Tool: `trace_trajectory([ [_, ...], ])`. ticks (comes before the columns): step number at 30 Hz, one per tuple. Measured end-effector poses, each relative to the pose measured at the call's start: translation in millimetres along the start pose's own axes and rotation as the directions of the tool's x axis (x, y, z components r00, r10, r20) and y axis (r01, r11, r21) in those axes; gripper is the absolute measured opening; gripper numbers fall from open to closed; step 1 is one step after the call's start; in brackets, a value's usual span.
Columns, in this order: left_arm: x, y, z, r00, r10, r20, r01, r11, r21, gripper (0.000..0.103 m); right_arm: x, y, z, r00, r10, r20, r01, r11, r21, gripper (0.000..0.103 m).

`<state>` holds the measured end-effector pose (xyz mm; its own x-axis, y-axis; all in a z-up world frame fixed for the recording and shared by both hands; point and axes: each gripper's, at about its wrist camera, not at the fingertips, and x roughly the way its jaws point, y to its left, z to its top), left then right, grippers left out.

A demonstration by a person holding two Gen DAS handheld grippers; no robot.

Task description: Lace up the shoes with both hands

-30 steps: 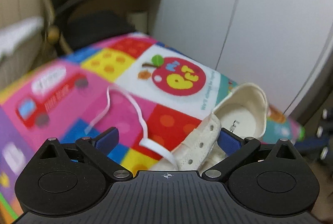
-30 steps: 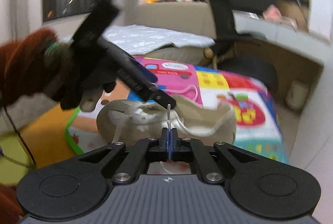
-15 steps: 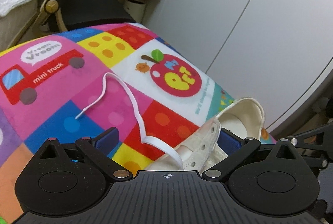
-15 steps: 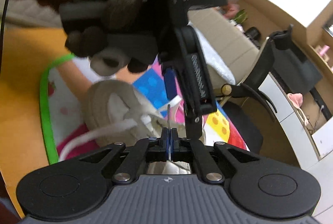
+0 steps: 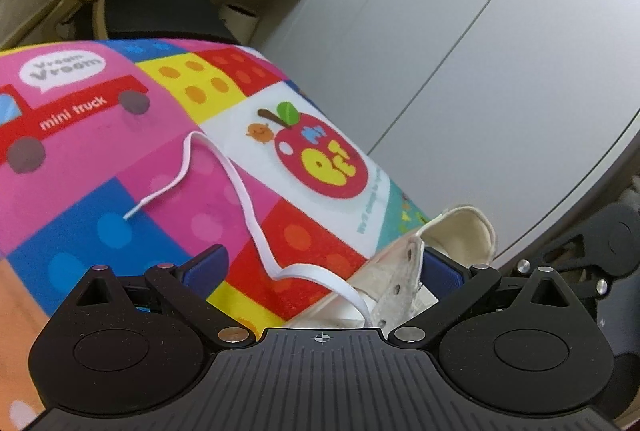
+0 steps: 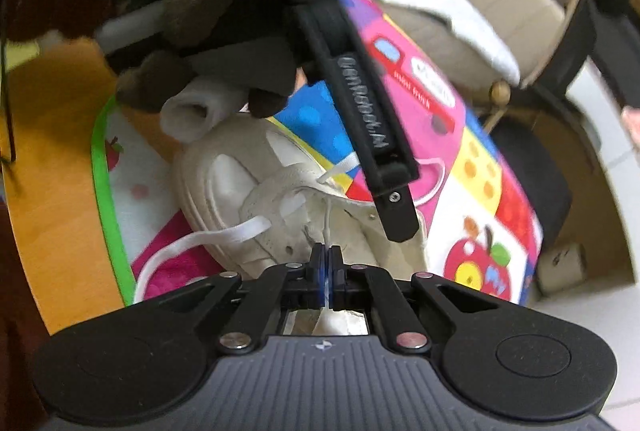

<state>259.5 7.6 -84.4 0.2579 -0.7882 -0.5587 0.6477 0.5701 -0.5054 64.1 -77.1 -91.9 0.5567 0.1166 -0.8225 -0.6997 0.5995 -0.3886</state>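
Lace tip (image 6: 328,219) pinched tight in right gripper (image 6: 327,263); left gripper (image 5: 320,263) gapes empty over shoe (image 5: 400,283) (steady it!), then aim squarely at the eyelet.

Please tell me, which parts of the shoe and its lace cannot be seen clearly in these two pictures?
- Left wrist view: the shoe toe is hidden behind the left tongs.
- Right wrist view: the heel is covered by the black finger.
- Right wrist view: the lace end vanishes between the shut right tongs.

Left gripper (image 6: 396,215) right above shoe (image 6: 240,187); open mat (image 5: 80,159) beyond.
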Motion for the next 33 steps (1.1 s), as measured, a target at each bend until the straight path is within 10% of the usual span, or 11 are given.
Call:
trace_trajectory([
  [19, 1, 10, -4, 0.999, -0.046, 0.023, 0.047, 0.998, -0.042, 0.103, 13, -28, 26, 0.972, 0.155, -0.178, -0.113, 0.967, 0.226, 0.004],
  [33, -1, 12, -6, 0.998, -0.055, 0.034, 0.057, 0.997, -0.05, 0.103, 23, -51, 12, 0.969, 0.228, -0.1, -0.162, 0.882, 0.442, 0.004],
])
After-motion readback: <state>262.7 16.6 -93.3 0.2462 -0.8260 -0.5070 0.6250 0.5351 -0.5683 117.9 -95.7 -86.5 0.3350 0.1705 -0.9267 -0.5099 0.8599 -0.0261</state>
